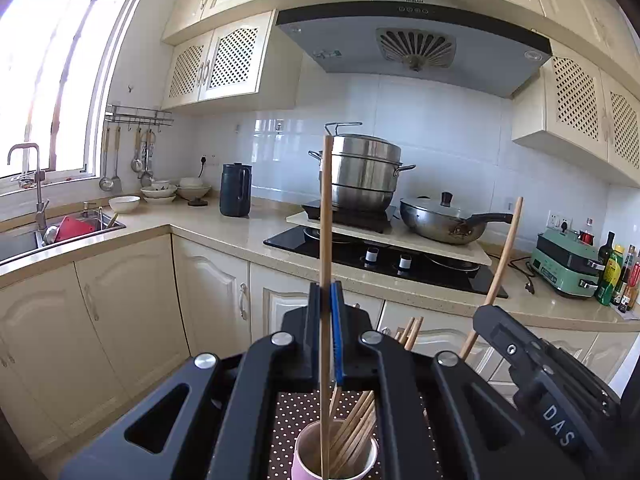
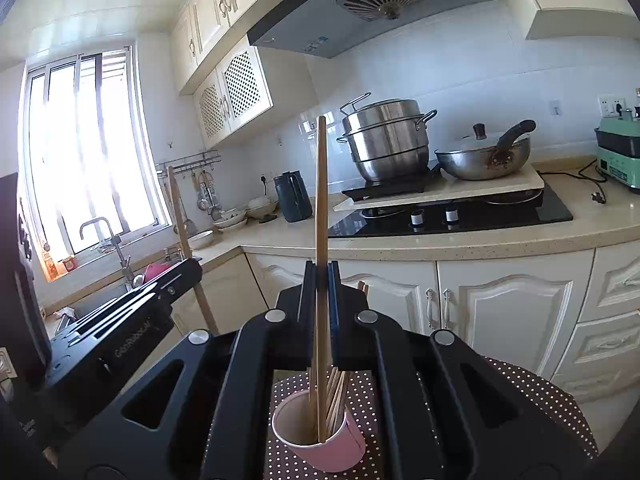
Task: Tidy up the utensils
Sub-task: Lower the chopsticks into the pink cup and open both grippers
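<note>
A pink paper cup [image 1: 336, 458] holding several wooden chopsticks [image 1: 356, 432] stands on a brown dotted cloth [image 1: 296, 408]. My left gripper [image 1: 326, 292] is shut on one upright chopstick [image 1: 326, 216] whose lower end is inside the cup. My right gripper [image 2: 320, 276] is shut on another upright chopstick [image 2: 321, 200], its lower end also in the cup [image 2: 320, 440]. The right gripper also shows in the left wrist view [image 1: 486, 312], holding its chopstick [image 1: 506, 252]. The left gripper shows at the left of the right wrist view [image 2: 192, 270].
A beige counter [image 1: 224, 236] carries a black hob [image 1: 384, 260], a steel steamer pot [image 1: 364, 172], a lidded wok [image 1: 444, 220], a dark kettle [image 1: 235, 190], bowls [image 1: 160, 192], a green appliance [image 1: 564, 264] and bottles [image 1: 616, 276]. A sink [image 1: 60, 232] lies left.
</note>
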A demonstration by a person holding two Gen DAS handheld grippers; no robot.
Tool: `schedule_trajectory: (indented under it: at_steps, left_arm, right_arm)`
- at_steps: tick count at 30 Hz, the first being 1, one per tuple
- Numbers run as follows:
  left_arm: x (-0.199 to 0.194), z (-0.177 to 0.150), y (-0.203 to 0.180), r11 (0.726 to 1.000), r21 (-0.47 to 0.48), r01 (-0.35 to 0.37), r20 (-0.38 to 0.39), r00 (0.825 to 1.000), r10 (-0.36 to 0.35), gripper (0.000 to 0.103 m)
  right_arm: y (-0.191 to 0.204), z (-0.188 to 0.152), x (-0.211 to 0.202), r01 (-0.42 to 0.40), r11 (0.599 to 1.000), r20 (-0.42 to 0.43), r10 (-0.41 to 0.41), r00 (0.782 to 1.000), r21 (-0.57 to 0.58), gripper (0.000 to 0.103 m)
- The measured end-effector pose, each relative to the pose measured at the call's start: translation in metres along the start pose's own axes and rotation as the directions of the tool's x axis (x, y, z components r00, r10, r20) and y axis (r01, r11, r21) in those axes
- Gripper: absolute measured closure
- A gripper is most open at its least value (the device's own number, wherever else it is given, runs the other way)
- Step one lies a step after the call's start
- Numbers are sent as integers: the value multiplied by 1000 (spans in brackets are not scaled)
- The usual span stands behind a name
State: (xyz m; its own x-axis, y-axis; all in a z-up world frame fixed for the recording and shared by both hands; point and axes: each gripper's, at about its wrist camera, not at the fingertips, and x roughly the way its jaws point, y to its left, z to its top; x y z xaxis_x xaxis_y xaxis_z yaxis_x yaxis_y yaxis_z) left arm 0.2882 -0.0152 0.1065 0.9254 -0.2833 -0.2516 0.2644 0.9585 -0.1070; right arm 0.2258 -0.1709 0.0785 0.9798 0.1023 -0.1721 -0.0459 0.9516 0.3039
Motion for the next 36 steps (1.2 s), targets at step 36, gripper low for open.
schedule_trajectory:
  at_steps: [36]
  left_arm:
    - [50,-87,21,991,126,37,-195,981,-12,77]
  right_arm:
    - [-29,-72,52,74,997,-344,-66,936,9,94]
